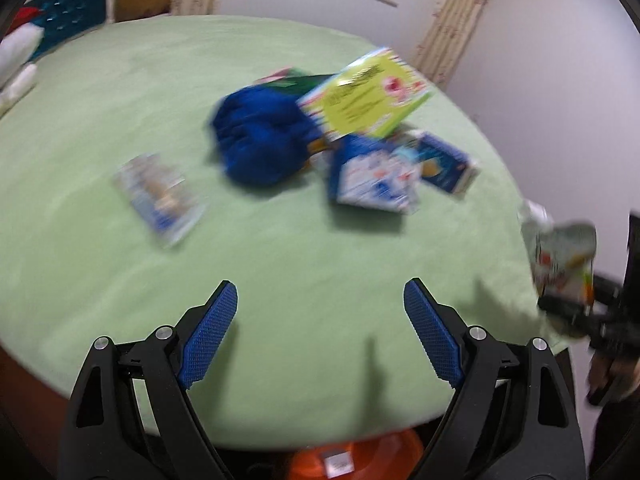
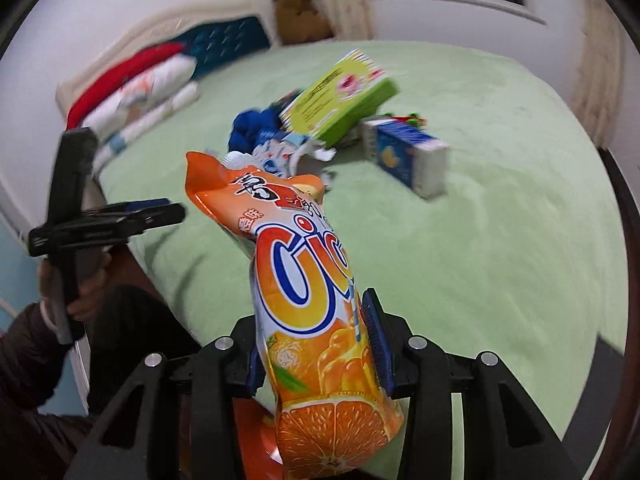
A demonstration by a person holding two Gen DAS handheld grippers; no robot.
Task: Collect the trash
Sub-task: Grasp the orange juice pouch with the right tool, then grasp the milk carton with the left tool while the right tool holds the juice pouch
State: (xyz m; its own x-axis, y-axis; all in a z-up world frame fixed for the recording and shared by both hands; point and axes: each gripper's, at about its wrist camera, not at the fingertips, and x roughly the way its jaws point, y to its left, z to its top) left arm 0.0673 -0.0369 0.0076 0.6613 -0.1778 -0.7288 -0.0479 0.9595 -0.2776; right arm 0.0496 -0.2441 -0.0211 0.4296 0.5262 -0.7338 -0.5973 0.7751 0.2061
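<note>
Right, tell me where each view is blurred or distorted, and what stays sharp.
Left wrist view: the litter on the green bedspread is motion-smeared, while the open left gripper is crisp. Right wrist view: the orange pouch clamped in the right gripper is sharp, the background soft. Both views bend at the fisheye edges.

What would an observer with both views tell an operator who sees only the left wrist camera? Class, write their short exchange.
Operator: What is the blur at my right edge?
Observer: An orange jelly pouch, clamped in the right gripper.
Operator: Which part is gripped?
Observer: The lower half; the printed orange slice hangs below the pads.
Operator: Who carries my gripper?
Observer: A hand in a dark sleeve holds the left gripper.
Operator: And the blue carton?
Observer: The blue carton lies on its side, its white end facing the right camera.
</note>
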